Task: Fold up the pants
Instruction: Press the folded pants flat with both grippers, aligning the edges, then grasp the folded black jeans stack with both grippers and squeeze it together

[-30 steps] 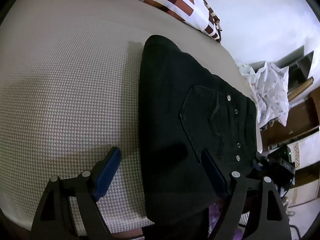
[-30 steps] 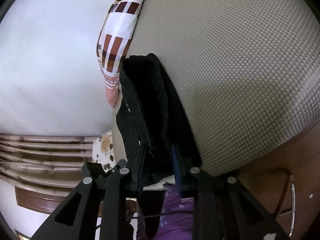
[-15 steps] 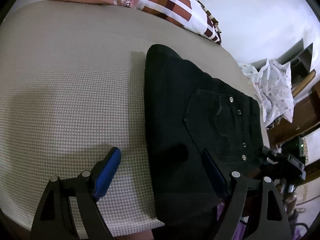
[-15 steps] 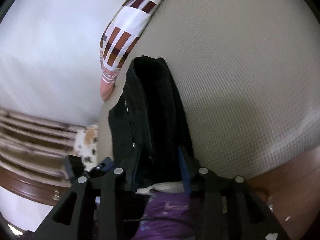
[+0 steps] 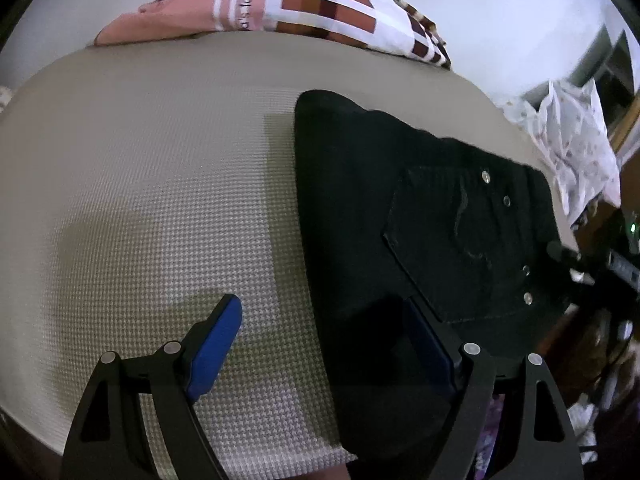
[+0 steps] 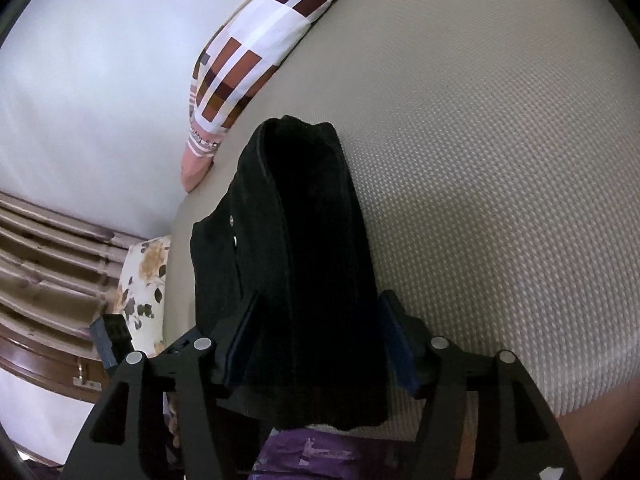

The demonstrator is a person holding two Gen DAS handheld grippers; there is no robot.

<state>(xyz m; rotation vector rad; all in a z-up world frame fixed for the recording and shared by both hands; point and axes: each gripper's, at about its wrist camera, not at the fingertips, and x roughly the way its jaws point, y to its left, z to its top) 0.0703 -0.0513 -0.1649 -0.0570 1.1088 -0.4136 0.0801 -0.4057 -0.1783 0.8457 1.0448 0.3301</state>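
On the near right of the bed (image 5: pixel 140 200): black pants (image 5: pixel 400 220) folded flat, right gripper (image 6: pixel 316 340) fingers just spreading off the bundle between them, left gripper (image 5: pixel 324 340) released, straddling its left edge to steady.

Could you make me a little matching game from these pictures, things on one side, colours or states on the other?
Things:
1. pants
2. bed cover
3. pillow
4. left gripper

Descriptions:
A. beige, woven texture
B. open, holding nothing
C. black, folded
D. brown and white checks

Pairs: 1-C, 2-A, 3-D, 4-B
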